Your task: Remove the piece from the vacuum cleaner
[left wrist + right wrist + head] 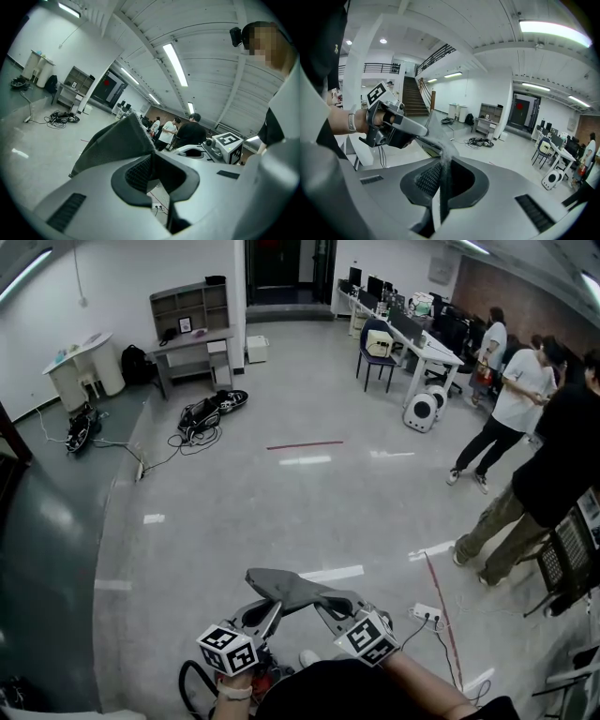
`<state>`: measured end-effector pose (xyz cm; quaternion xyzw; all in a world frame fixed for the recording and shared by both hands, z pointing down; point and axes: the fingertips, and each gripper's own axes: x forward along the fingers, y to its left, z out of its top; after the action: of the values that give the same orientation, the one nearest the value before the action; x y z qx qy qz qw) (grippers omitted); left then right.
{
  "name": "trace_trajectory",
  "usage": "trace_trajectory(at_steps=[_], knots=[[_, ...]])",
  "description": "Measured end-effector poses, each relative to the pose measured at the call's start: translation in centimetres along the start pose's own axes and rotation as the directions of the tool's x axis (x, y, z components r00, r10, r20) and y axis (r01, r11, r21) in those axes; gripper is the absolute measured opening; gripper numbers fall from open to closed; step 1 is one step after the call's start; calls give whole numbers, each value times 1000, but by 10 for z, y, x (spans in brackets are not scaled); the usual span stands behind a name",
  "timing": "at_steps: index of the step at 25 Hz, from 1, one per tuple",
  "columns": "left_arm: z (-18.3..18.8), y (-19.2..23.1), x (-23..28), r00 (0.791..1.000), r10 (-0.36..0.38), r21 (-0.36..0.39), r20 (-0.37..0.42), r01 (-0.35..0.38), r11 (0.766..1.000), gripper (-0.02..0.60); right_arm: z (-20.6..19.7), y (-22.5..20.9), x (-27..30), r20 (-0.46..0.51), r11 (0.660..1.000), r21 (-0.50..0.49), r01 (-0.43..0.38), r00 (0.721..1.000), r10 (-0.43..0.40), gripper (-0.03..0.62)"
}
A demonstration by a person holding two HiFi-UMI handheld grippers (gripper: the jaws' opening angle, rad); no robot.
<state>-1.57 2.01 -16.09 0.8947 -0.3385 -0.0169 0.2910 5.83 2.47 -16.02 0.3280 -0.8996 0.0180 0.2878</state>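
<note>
A grey fabric piece [291, 588] hangs stretched between my two grippers, low in the head view. My left gripper [274, 611] is shut on its left end, and in the left gripper view the cloth [115, 140] rises out of the closed jaws. My right gripper [324, 608] is shut on the right end; the right gripper view shows a thin edge of the fabric [442, 157] pinched between the pads. Under my left hand are a red and black vacuum cleaner body [263, 679] and its black hose [190, 681], mostly hidden by my arms.
A white power strip [427, 613] and cord lie on the floor to my right beside a red tape line [441, 606]. Several people [521, 390] stand at the right. Cables and bags [206, 415] lie farther off at the left, with desks and a chair [379, 352] at the back.
</note>
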Motion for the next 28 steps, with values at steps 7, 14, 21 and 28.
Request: trace_trajectory(at_steps=[7, 14, 21, 28], knots=[[-1, 12, 0, 1000, 11, 6, 0, -11, 1000, 35, -1, -1, 13, 9, 1000, -11, 3, 1000, -3, 41], [0, 18, 4, 1000, 16, 10, -7, -15, 1000, 35, 0, -5, 19, 30, 1000, -10, 9, 1000, -8, 41], [1, 15, 8, 1000, 15, 17, -16, -14, 1000, 35, -3, -7, 15, 25, 1000, -6, 17, 1000, -17, 41], [4, 8, 1, 1000, 21, 12, -18, -21, 1000, 35, 2, -1, 7, 22, 1000, -3, 23, 1000, -23, 41]])
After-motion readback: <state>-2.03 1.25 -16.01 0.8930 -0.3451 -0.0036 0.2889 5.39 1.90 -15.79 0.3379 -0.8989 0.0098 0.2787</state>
